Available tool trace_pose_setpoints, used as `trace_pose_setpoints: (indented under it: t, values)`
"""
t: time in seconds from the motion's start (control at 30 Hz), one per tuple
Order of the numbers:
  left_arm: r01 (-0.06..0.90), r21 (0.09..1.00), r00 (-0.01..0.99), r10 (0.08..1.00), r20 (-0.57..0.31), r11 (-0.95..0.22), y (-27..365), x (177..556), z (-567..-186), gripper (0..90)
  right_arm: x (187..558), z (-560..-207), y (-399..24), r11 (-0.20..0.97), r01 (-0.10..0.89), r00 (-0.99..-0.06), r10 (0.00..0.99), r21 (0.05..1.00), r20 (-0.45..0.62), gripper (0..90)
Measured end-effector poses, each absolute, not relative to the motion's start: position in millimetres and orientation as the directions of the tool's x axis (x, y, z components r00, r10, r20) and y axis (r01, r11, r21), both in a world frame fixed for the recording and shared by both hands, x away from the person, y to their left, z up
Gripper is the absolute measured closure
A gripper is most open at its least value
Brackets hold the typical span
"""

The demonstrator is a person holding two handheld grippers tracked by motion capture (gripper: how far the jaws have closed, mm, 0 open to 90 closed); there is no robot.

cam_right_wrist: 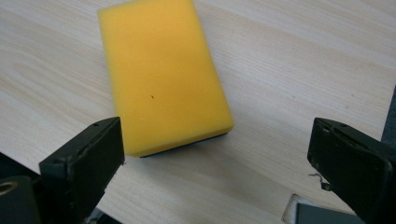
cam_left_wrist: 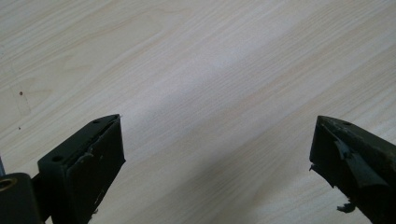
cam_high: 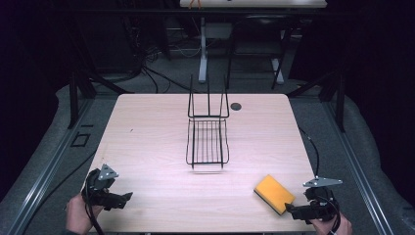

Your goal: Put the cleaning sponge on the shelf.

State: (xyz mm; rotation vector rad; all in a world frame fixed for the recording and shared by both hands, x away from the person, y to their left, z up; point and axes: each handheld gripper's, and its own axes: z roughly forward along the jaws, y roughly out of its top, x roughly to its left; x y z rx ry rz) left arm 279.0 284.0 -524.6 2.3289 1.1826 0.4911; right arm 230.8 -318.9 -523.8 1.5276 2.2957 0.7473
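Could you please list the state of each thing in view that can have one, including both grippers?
Sponge: flat on the table, yellow side up, ungripped.
Wire rack: on the table, empty.
Left gripper: open, holding nothing.
Right gripper: open, just short of the sponge.

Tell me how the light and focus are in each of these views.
High view: the table is brightly lit against a dark room, and the wire rack casts a faint shadow. Left gripper view: soft shadow band across the wood. Right gripper view: the sponge looks sharp, without glare.
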Motion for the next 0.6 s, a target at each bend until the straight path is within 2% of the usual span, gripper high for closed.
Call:
trace_pose_setpoints:
  t: [0.6]
  values:
    - [0.645,0.568,0.567,0.818,0.092,-0.511,283,279,-524,2.7,234,-526,-304,0.393,0.741,-0.49,0.871,0.545,0.038,0.0]
